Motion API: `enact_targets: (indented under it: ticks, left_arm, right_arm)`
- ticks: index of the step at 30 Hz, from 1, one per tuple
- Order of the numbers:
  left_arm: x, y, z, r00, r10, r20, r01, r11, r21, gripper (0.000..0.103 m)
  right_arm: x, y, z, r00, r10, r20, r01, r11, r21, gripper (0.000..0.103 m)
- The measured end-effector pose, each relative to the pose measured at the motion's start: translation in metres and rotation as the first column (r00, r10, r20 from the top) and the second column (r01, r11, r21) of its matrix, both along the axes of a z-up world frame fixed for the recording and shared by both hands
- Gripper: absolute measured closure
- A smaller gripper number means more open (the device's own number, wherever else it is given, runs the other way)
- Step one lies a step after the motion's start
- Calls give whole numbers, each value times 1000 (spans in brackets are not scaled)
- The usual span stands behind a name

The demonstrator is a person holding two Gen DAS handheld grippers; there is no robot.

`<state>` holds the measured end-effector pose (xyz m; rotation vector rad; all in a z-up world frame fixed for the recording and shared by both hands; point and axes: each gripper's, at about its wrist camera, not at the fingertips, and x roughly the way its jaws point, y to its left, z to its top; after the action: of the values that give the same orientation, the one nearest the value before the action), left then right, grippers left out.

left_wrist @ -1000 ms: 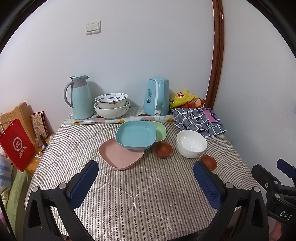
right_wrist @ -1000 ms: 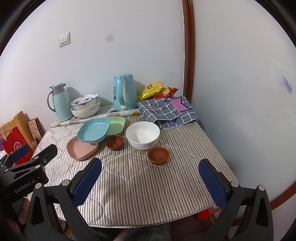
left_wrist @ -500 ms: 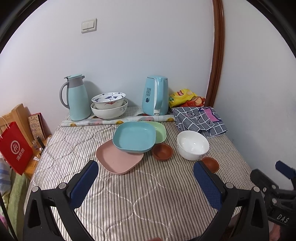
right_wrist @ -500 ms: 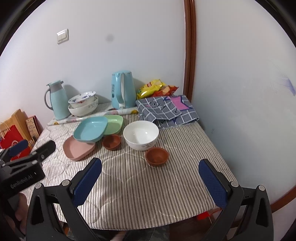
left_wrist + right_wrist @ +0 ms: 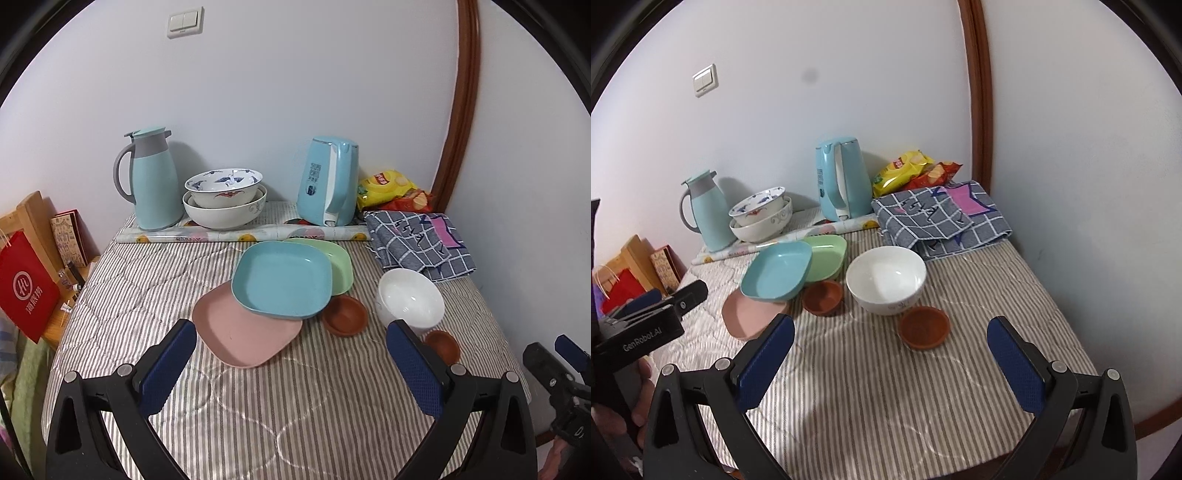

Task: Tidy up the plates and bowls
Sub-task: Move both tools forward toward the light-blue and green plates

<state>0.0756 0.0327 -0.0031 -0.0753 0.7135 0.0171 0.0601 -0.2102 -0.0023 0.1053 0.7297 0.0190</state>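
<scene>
Room: pale wall behind, striped cloth over the counter [image 5: 258, 406], wooden door frame [image 5: 979, 110] on the right.
Left tool [image 5: 291, 354]: blue pads [image 5: 166, 365] spread wide, nothing between them, touching nothing, hanging over the near edge of the counter.
Right tool [image 5: 890, 354]: spread wide too, nothing held, over the near right part of the counter.
Plates: three in all. Blue plate [image 5: 282, 282] lying partly on the pink plate [image 5: 243, 332] and partly on the green plate [image 5: 334, 264].
Small brown dishes: two. First brown dish [image 5: 345, 314] just beside the blue plate, second brown dish [image 5: 923, 326] in front of the white bowl.
Bowls: three. White bowl [image 5: 886, 278] alone near the middle; two patterned bowls [image 5: 223, 199] stacked at the back.
Jugs: two, a blue flask [image 5: 151, 181] and a blue kettle [image 5: 328, 181], both upright by the wall.
Other things: checked cloth [image 5: 938, 218] folded at the back right, snack bags [image 5: 916, 171] behind it, red bag [image 5: 26, 291] off the left side.
Change from one second ago: both tools closer to the dishes, dishes looking bigger; pads just as wide apart; every plate and bowl in the same spot.
</scene>
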Motion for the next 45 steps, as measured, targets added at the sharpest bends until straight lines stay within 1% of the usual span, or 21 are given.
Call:
enact_targets:
  ticks: [4, 7, 9, 11, 12, 16, 22, 26, 31, 33, 35, 36, 40, 42, 43, 45]
  left_arm:
    - [14, 6, 0, 1000, 11, -4, -11, 1000, 6, 0]
    - [24, 14, -3, 1000, 14, -20, -14, 1000, -12, 1]
    - [34, 21, -5, 999, 17, -38, -18, 1000, -26, 2]
    - [42, 28, -8, 999, 26, -41, -27, 999, -25, 2]
    - [45, 31, -10, 999, 27, -44, -28, 999, -27, 2]
    - [62, 47, -17, 997, 38, -65, -41, 999, -33, 7]
    - [85, 63, -28, 995, 43, -90, -47, 998, -48, 8]
    - [101, 71, -39, 993, 62, -105, -68, 997, -48, 9]
    - [120, 80, -50, 989, 82, -125, -86, 996, -32, 10]
    - [126, 84, -55, 987, 88, -134, -93, 995, -30, 10]
    - [132, 88, -61, 986, 88, -139, -94, 995, -36, 10]
    - [134, 90, -63, 986, 87, -141, -93, 995, -38, 10]
    - [148, 92, -75, 984, 68, -166, -76, 996, -41, 19]
    - [153, 92, -80, 982, 66, -176, -74, 996, -41, 20]
    - [157, 92, -84, 982, 54, -182, -63, 997, -47, 22]
    - [164, 91, -90, 980, 41, -195, -51, 998, -47, 25]
  right_arm:
    - [18, 4, 0, 1000, 12, -10, -12, 1000, 19, 3]
    - [34, 11, -1, 999, 27, -21, -26, 999, 22, 5]
    - [46, 18, -2, 999, 37, -32, -37, 999, 24, 7]
    - [56, 25, -4, 998, 53, -43, -52, 998, 20, 10]
    - [61, 30, -5, 997, 62, -47, -62, 998, 15, 11]
    - [81, 47, -9, 995, 86, -54, -86, 996, -4, 17]
    - [108, 72, -23, 988, 121, -91, -122, 993, -2, 22]
    - [127, 90, -35, 981, 149, -128, -151, 988, -9, 23]
    - [147, 106, -51, 973, 169, -160, -173, 985, -7, 26]
    - [155, 110, -58, 970, 175, -171, -178, 984, 0, 28]
    - [162, 114, -66, 966, 179, -188, -180, 984, 8, 35]
    - [165, 116, -69, 964, 181, -196, -182, 983, 11, 36]
    - [179, 125, -83, 960, 179, -214, -180, 984, 17, 43]
    - [184, 129, -89, 959, 176, -223, -175, 984, 24, 47]
    - [187, 131, -92, 956, 181, -231, -180, 983, 27, 49]
    - [192, 134, -99, 954, 180, -240, -179, 983, 26, 50]
